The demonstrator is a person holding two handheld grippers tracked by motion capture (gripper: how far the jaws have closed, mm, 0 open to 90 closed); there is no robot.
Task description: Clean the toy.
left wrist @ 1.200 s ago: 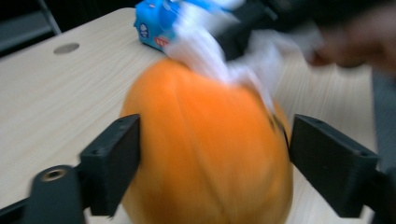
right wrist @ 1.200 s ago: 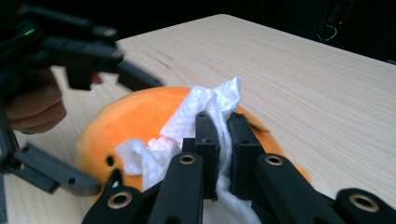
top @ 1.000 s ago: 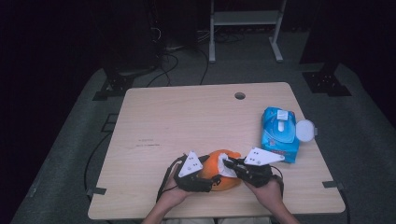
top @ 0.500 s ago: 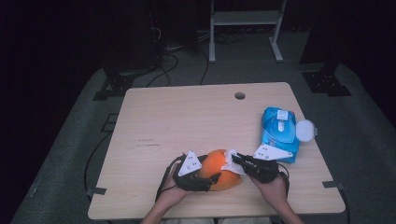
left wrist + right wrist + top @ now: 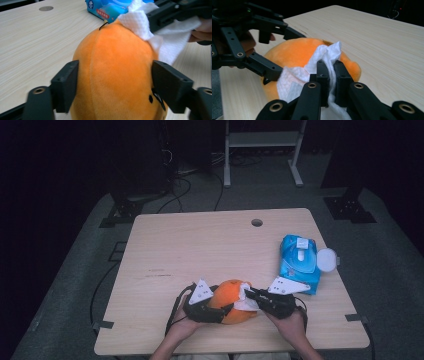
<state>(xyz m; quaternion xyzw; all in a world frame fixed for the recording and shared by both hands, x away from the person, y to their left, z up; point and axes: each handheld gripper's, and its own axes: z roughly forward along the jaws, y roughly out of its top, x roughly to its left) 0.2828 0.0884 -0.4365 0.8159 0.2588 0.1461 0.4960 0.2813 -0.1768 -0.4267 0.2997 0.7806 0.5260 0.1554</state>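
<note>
Near the front edge of the pale wooden table (image 5: 200, 240), between the person's two hands, lies a round orange plush toy (image 5: 231, 300) with a soft, fuzzy skin and a small dark stem at its top. The left gripper (image 5: 115, 87) is clamped around it: in the left gripper view its two black jaws press into the plush on either side, the fabric bulging between them — so the toy is gripped at its flanks. Its jaws have just been opening a little, yet the toy stays between them with the pads on it. The right gripper (image 5: 331, 75) comes in from the other side, and its jaws are closed tight on a crumpled white paper wipe (image 5: 324, 58); in the right gripper view the sheet is pinched between the two pads and drapes down over the toy's upper surface, touching the orange fabric. In the high view the wipe sits against the toy's right side, where the two grippers nearly meet. Farther back on the right of the table, well apart from the toy, lies a blue soft pack of wet wipes (image 5: 298, 262) with its round white lid (image 5: 326, 259) flipped open beside it — the lid hangs over the table's right edge. A small round hole (image 5: 257, 222) is set in the tabletop near the far edge.
</note>
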